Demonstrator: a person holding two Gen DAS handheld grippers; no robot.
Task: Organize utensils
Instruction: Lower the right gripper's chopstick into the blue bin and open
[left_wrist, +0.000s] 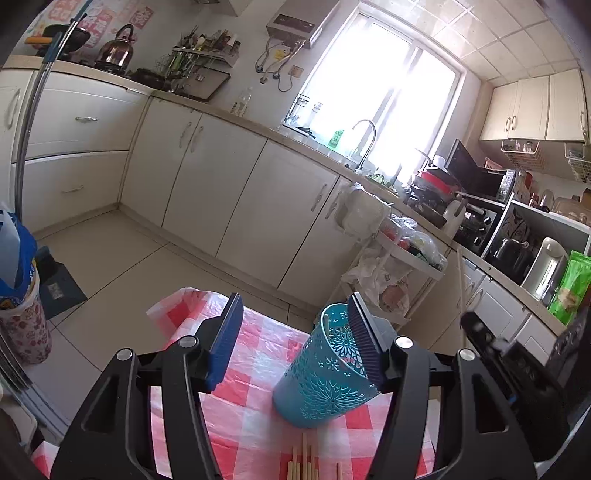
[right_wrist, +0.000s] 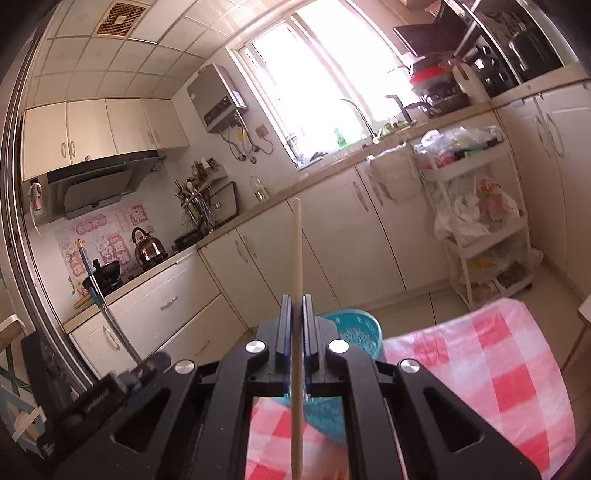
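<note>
Pinching a pale wooden chopstick (right_wrist: 296, 266) above the teal perforated plastic holder (left_wrist: 327, 369) on the red-checked table (left_wrist: 258, 424), the right gripper (right_wrist: 296, 306) is clamped, the left gripper (left_wrist: 295, 339) spread wide beside the holder's rim—a crooked drop could tip it.

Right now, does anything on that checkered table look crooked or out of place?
Yes. The teal holder looks tilted, one finger of the open left tool inside its rim. Loose chopsticks lie on the tablecloth beside it.
</note>
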